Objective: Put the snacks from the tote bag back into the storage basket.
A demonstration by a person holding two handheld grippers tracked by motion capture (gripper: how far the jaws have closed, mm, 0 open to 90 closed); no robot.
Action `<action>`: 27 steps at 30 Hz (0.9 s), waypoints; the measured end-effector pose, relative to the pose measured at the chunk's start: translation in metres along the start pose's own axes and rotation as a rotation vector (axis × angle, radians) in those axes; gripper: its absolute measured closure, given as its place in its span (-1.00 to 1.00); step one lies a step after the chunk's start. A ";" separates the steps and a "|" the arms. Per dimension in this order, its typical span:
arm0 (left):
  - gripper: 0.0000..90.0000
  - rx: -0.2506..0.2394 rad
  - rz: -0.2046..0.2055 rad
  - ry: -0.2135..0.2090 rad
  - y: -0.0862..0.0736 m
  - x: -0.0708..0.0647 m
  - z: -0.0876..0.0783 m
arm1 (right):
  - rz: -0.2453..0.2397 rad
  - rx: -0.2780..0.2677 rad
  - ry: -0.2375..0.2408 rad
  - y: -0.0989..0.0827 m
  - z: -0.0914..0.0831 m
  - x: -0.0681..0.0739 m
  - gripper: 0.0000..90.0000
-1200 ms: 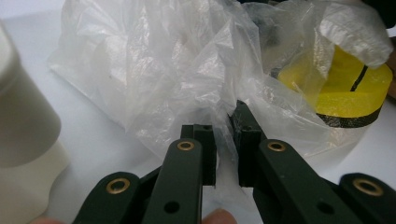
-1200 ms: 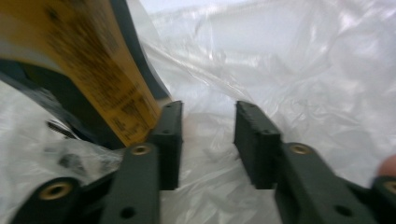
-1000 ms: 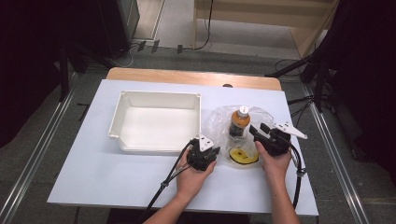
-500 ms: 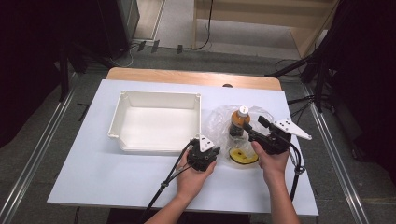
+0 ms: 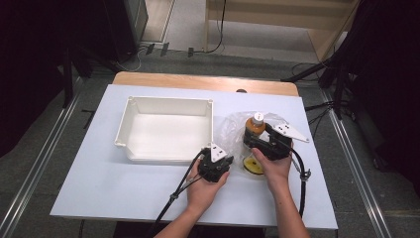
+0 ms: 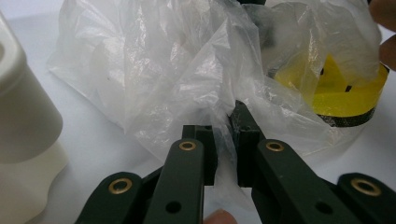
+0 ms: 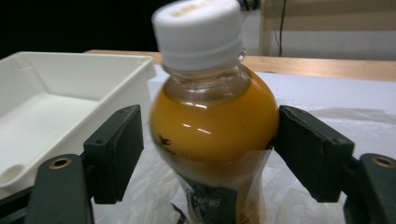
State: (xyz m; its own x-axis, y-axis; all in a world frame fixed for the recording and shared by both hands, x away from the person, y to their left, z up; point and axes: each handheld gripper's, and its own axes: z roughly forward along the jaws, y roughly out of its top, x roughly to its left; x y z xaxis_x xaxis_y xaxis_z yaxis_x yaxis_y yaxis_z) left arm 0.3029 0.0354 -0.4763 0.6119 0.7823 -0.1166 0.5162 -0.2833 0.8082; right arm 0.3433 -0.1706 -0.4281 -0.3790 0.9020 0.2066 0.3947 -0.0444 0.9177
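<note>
A small bottle of orange juice (image 5: pixel 255 127) (image 7: pixel 212 121) with a white cap stands upright on a crumpled clear plastic bag (image 5: pixel 229 130) (image 6: pixel 163 70). My right gripper (image 5: pixel 253 140) (image 7: pixel 210 149) is open; its jaws have just been opening and now flank the bottle's body. A small gap shows at the left pad, and the right pad sits very close. My left gripper (image 5: pixel 228 158) (image 6: pixel 224 135) is shut on a fold of the bag at its near edge. A yellow roll with a black rim (image 5: pixel 254 166) (image 6: pixel 350 93) lies inside the bag.
A white tray (image 5: pixel 168 100) (image 7: pixel 70 63) (image 6: pixel 23 93) stands to the left of the bag, close to the left gripper. The white table (image 5: pixel 124 188) ends in a wooden strip (image 5: pixel 198 82) at the far edge. Cables trail from both grippers toward the near edge.
My right gripper has moved left and slightly up to the bottle, and its jaws stand wider around it. The left gripper, bag and bottle have stayed in place.
</note>
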 end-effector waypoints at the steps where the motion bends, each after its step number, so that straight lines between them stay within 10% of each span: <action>1: 0.90 -0.001 0.001 -0.003 0.000 0.000 0.000 | 0.008 0.012 -0.013 -0.001 0.002 0.000 -0.44; 27: 0.91 -0.017 -0.006 -0.008 -0.001 0.000 -0.001 | -0.006 0.015 -0.061 -0.010 0.018 0.005 -0.35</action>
State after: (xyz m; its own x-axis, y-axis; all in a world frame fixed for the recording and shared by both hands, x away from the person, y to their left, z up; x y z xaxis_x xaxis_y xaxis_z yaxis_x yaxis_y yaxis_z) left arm 0.3017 0.0366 -0.4763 0.6137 0.7794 -0.1263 0.5097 -0.2690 0.8173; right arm 0.3527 -0.1573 -0.4424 -0.3295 0.9269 0.1796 0.4049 -0.0331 0.9138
